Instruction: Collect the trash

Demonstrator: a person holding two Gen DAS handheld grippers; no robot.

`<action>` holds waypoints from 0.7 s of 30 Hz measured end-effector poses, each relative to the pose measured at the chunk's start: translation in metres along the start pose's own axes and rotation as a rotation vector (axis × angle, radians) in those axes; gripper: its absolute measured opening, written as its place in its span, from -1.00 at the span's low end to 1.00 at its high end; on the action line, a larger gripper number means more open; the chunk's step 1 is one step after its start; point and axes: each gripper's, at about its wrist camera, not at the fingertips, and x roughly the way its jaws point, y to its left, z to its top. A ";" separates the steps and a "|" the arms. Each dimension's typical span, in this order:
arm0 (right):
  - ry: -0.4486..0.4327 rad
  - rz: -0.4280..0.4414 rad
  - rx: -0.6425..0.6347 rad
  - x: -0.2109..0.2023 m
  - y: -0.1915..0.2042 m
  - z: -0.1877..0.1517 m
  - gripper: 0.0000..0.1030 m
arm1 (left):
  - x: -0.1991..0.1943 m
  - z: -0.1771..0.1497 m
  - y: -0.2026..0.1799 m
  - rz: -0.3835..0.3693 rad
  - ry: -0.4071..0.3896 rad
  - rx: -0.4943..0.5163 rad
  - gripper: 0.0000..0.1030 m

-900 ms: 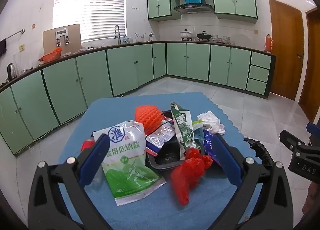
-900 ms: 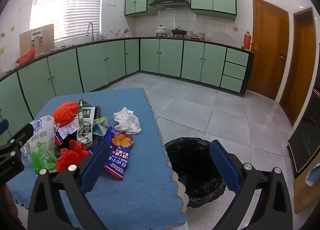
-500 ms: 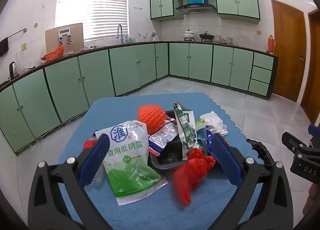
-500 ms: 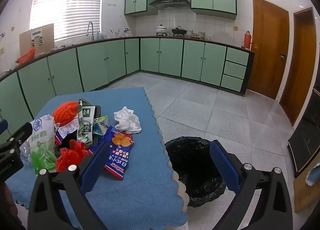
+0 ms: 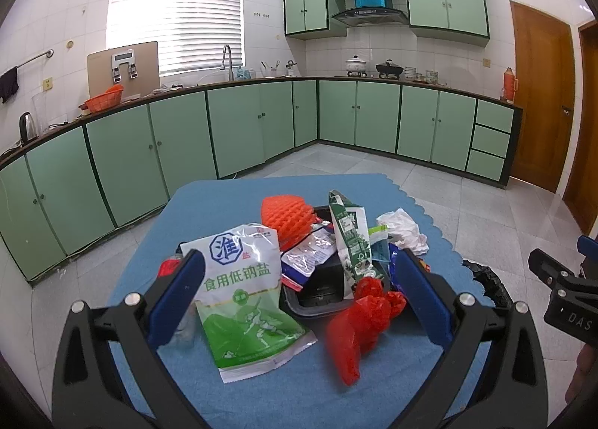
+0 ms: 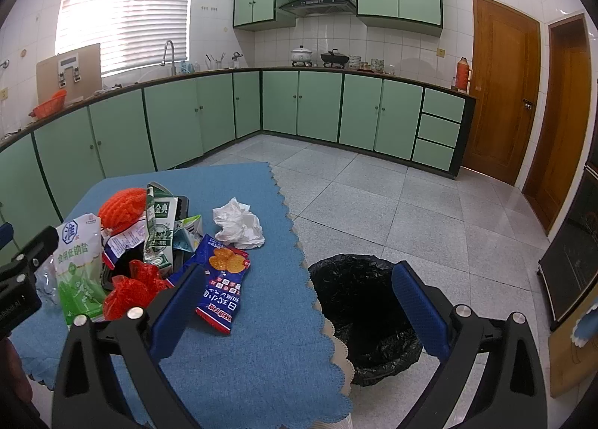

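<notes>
A pile of trash lies on the blue-covered table (image 5: pixel 231 197): a green and white salt bag (image 5: pixel 243 290), a red plastic bag (image 5: pixel 362 320), an orange foam net (image 5: pixel 286 218), a green carton (image 5: pixel 349 238), a black tray (image 5: pixel 321 290), crumpled white tissue (image 6: pixel 239 225) and a blue snack packet (image 6: pixel 220 279). My left gripper (image 5: pixel 299 290) is open and empty, above the near side of the pile. My right gripper (image 6: pixel 295 302) is open and empty, over the table's right edge. A black-lined bin (image 6: pixel 366 313) stands on the floor beside the table.
Green cabinets (image 5: pixel 187 137) run along the left and far walls with a sink and pots on the counter. Wooden doors (image 6: pixel 501 92) are at the right. Grey tiled floor (image 6: pixel 373 197) lies between table and cabinets.
The left gripper has shifted slightly, so the trash pile sits a little higher in its view. The right gripper has barely moved. Both stay open.
</notes>
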 end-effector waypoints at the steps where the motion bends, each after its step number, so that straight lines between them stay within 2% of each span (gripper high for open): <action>1: 0.000 0.000 0.000 0.000 0.000 0.000 0.89 | 0.000 0.000 0.001 0.000 0.000 0.000 0.91; 21: -0.002 0.000 0.002 0.000 0.001 0.001 0.89 | 0.000 0.001 0.007 0.004 -0.002 0.001 0.91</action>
